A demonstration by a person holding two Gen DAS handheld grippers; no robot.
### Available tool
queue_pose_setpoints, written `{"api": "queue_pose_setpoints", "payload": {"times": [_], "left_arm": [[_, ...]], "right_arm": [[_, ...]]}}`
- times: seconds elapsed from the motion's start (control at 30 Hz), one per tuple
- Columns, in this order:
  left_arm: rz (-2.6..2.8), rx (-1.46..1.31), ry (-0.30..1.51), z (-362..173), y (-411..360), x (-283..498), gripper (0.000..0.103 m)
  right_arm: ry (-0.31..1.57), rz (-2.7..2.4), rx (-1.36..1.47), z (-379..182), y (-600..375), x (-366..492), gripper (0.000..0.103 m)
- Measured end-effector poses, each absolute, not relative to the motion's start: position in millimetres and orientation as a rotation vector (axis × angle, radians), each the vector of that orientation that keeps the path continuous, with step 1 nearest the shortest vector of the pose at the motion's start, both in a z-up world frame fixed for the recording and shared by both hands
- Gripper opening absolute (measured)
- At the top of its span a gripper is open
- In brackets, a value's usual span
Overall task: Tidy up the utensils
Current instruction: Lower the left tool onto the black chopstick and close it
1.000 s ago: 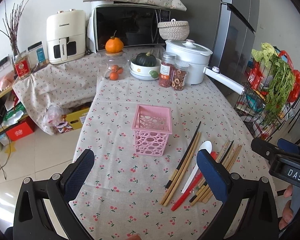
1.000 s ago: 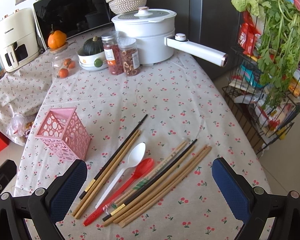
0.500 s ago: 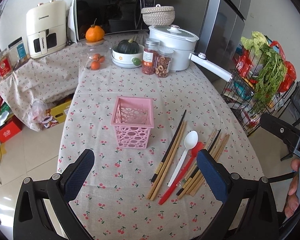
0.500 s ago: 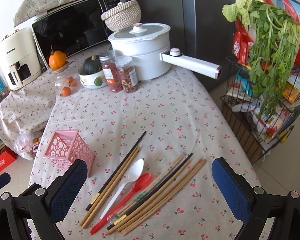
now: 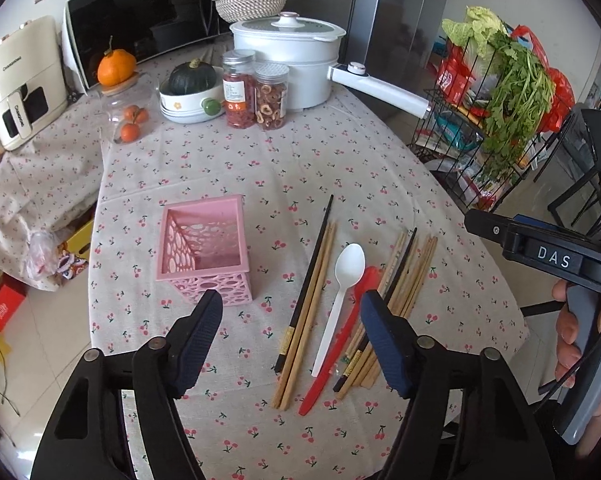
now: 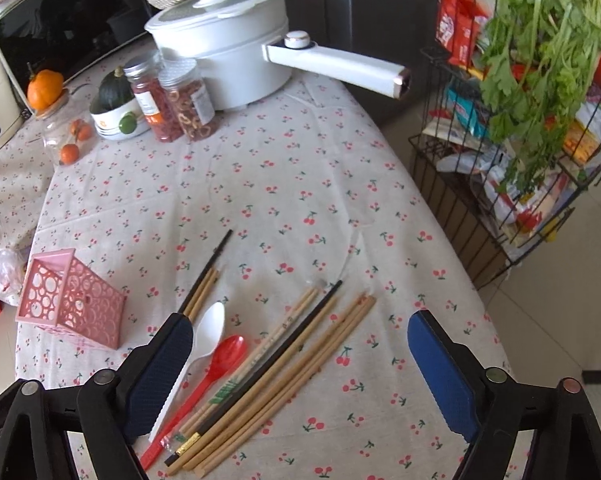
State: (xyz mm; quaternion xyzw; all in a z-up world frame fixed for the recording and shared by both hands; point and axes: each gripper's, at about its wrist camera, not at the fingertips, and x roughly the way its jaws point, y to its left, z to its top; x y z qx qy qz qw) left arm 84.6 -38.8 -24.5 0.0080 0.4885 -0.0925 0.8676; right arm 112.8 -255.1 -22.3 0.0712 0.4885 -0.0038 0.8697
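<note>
A pink perforated basket (image 5: 202, 248) (image 6: 72, 312) stands upright and empty on the cherry-print tablecloth. To its right lie one black and two wooden chopsticks (image 5: 312, 292) (image 6: 208, 276), a white spoon (image 5: 342, 292) (image 6: 210, 332), a red spoon (image 5: 332, 364) (image 6: 226, 356) and a bundle of several chopsticks (image 5: 412, 272) (image 6: 292, 360). My left gripper (image 5: 290, 304) hovers over the first chopsticks and the spoons, its jaws closing with nothing pressed between them. My right gripper (image 6: 300, 322) hangs over the bundle, its jaws also closing on nothing. A hand holds its body (image 5: 540, 248) at the right.
A white pot (image 5: 288, 60) with a long handle, two jars (image 5: 256, 92), a bowl holding a squash (image 5: 192, 88) and a jar of oranges (image 5: 130, 120) stand at the back. A wire rack of greens (image 5: 500, 92) stands past the table's right edge.
Both grippers have shifted right and closer to the utensils. Their jaws have narrowed, the left more than the right. The utensils and basket lie where they were.
</note>
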Motion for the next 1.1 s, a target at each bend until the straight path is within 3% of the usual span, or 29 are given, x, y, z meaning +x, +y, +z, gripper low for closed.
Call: {"api": "queue_pose_setpoints", "payload": {"times": [0.1, 0.17, 0.33, 0.6, 1.1], "left_arm": [[-0.243, 0.041, 1.08, -37, -61, 104, 0.046], [-0.264, 0.074, 1.111, -46, -79, 118, 0.037], [-0.232, 0.094, 1.252, -84, -107, 169, 0.028], [-0.128, 0.192, 1.329, -128, -115, 222, 0.01], [-0.143, 0.183, 1.414, -159, -113, 238, 0.008]], "right_arm": [[1.088, 0.009, 0.176, -38, -269, 122, 0.071], [1.089, 0.03, 0.189, -41, -275, 127, 0.067], [1.131, 0.029, 0.236, -52, -296, 136, 0.066], [1.15, -0.041, 0.272, -63, -326, 145, 0.068], [1.217, -0.057, 0.262, -80, -332, 158, 0.078]]}}
